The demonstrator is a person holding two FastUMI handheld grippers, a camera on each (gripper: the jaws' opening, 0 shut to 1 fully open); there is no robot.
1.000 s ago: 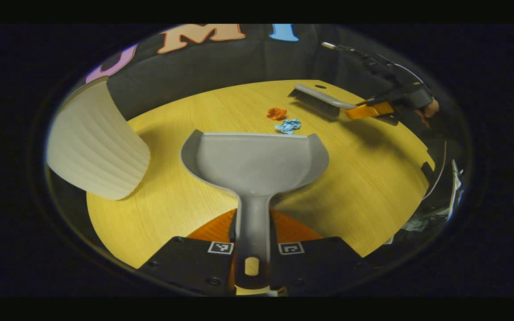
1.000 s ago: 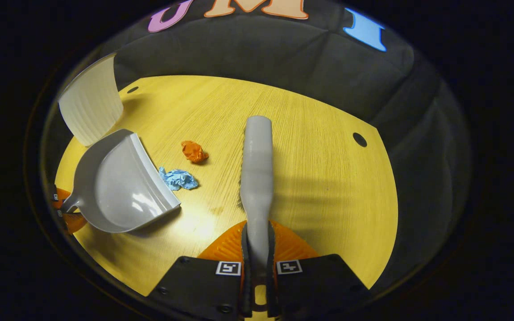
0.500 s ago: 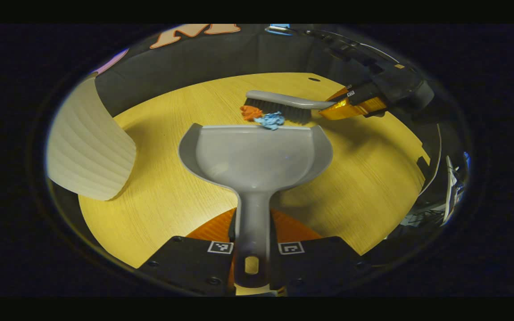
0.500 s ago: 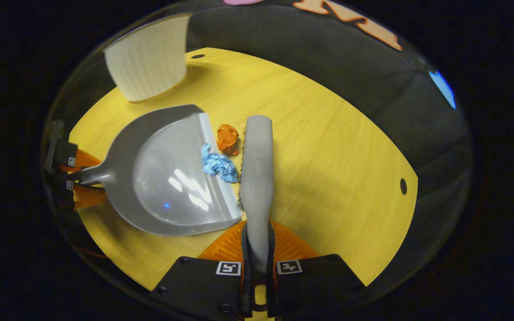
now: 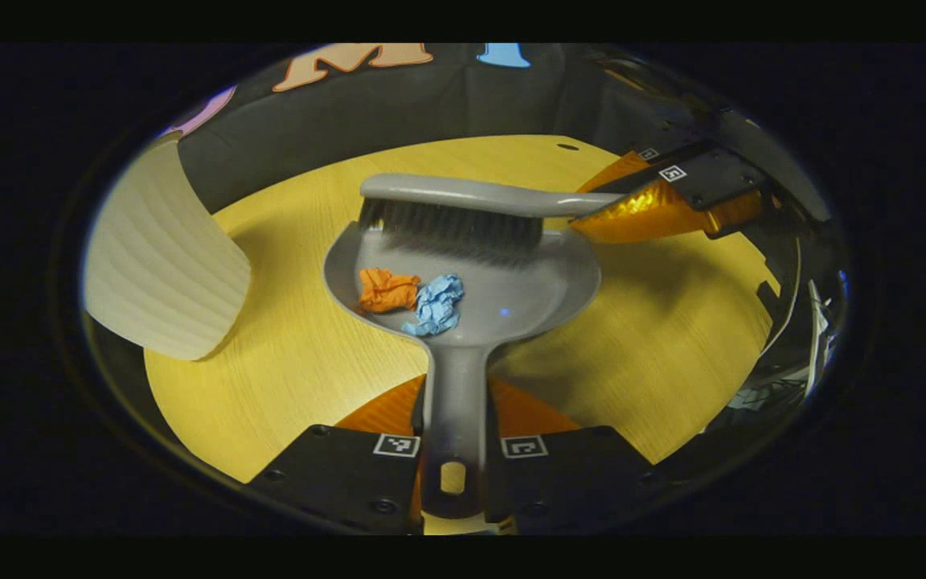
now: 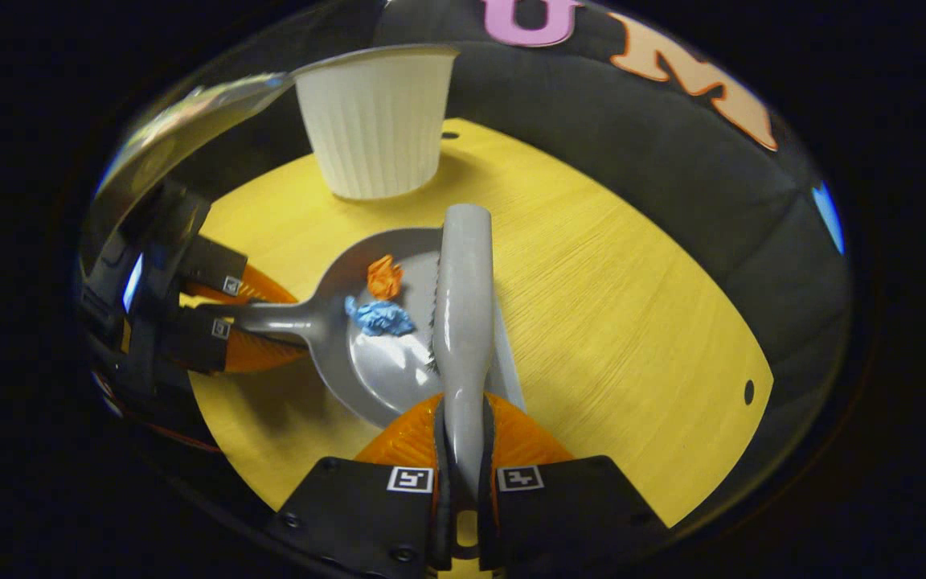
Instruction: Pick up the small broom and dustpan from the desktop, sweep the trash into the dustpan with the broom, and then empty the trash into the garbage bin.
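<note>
While clamped, tongs (image 6: 463, 450) on broom (image 6: 463, 297).

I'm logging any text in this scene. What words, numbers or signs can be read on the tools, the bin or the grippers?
dustpan, broom, bin, table: no text on any of them.
left gripper, right gripper: square black-and-white coded markers on the fingers; they are patterns, not readable words or numbers.

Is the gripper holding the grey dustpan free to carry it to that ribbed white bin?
Probably yes. The left gripper grips the grey dustpan; bare desktop lies toward the ribbed white bin. Only the grey broom overhangs its mouth.
</note>
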